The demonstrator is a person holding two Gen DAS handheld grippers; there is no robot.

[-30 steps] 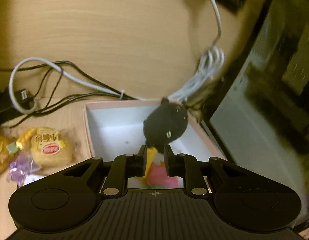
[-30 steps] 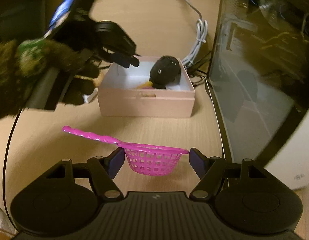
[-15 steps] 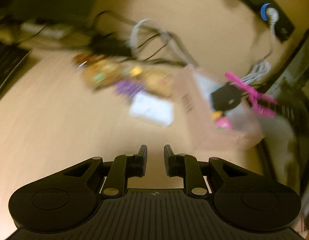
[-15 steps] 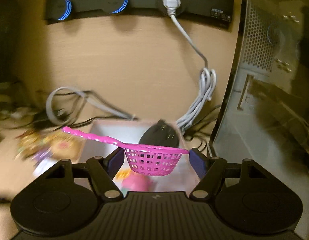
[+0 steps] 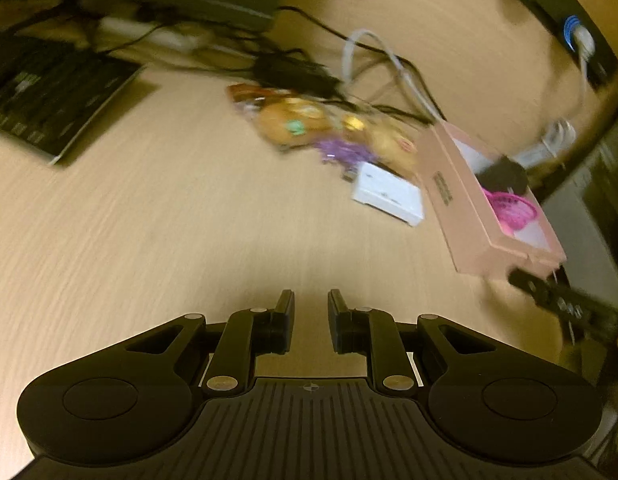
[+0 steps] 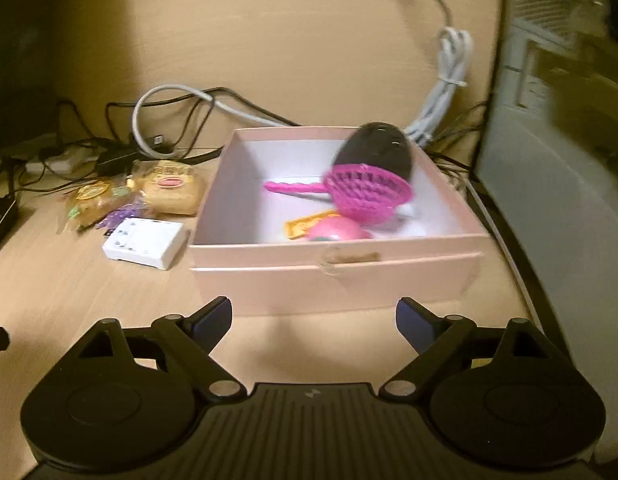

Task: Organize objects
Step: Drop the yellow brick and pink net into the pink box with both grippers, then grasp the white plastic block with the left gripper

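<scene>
A pink strainer (image 6: 365,192) lies blurred inside the pink box (image 6: 333,276), leaning on a black plush toy (image 6: 379,152). A pink ball (image 6: 337,232) and a yellow card (image 6: 309,222) are in the box too. My right gripper (image 6: 313,316) hangs in front of the box's near wall, its jaws opening wide with nothing between them. My left gripper (image 5: 311,304) is over bare table, shut to a narrow gap and empty. From the left wrist view the box (image 5: 461,208) sits far right, holding the strainer (image 5: 513,208) and the toy (image 5: 503,174).
Left of the box lie a white adapter (image 6: 145,242), wrapped buns (image 6: 171,190) and a purple wrapper (image 6: 121,214). Cables (image 6: 449,80) run behind. A computer case (image 6: 557,160) stands right of the box. A dark keyboard (image 5: 49,100) lies far left.
The right gripper carried the strainer over the box, opened and let it go; the strainer now lies inside. The left gripper swung away from the box to bare table.
</scene>
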